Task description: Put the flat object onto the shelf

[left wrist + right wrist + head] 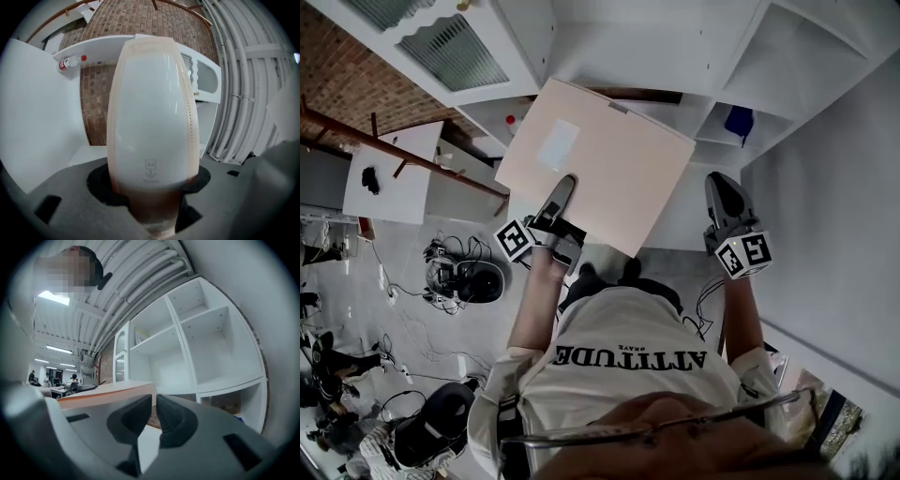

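My left gripper (562, 194) grips the near edge of the flat object (600, 159), a beige A4 case, held up in front of the white shelf (787, 56). The case covers part of the shelf's front, and I cannot tell whether its far edge touches a board. My lower jaw is hidden beneath the case. My right gripper (724, 199) is clenched on nothing, facing the shelf just beside the case. Something blue (738, 121) sits in a shelf compartment, too small to identify.

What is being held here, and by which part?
The left hand-held gripper clamps the flat beige folder at its near edge; the right hand-held gripper holds nothing.
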A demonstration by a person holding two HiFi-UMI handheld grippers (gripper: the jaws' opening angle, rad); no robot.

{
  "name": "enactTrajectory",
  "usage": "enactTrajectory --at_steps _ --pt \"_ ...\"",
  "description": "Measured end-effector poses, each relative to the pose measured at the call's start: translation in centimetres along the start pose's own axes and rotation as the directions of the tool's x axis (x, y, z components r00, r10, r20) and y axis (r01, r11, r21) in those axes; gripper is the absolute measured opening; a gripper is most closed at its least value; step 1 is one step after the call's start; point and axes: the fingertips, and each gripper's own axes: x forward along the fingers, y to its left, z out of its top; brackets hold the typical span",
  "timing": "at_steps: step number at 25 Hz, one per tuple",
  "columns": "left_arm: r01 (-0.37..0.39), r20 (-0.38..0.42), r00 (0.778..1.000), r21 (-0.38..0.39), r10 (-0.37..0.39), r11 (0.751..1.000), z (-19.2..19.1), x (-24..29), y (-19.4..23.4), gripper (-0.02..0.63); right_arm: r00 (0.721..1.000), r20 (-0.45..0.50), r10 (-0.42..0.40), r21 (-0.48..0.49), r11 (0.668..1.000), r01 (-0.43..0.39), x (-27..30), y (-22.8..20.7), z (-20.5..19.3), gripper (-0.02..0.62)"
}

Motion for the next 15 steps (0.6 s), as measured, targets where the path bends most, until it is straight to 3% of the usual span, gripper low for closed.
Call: enactTrajectory --at_steps 6,13,15 --pt "-0.016 0.014 1.0 0.053 0.015 0.998 1.0 3.4 -0.3 0.278 0.996 0.057 0.07 -0.002 0.998 -0.07 0.3 1.1 2.0 0.031" --pt "-0.042 0.07 0.997 0.0 0.042 0.999 2.5 6.7 0.2 0.278 0.993 0.077 0.092 -0.032 0.995 -0.089 1.5 2.2 3.8 0.037" --pt "-0.061 0.082 0.995 -0.001 0.061 0.998 3.1 7.7 0.5 0.277 0.992 0.072 0.108 -0.039 0.994 -0.105 2.2 2.6 4.3 0.076"
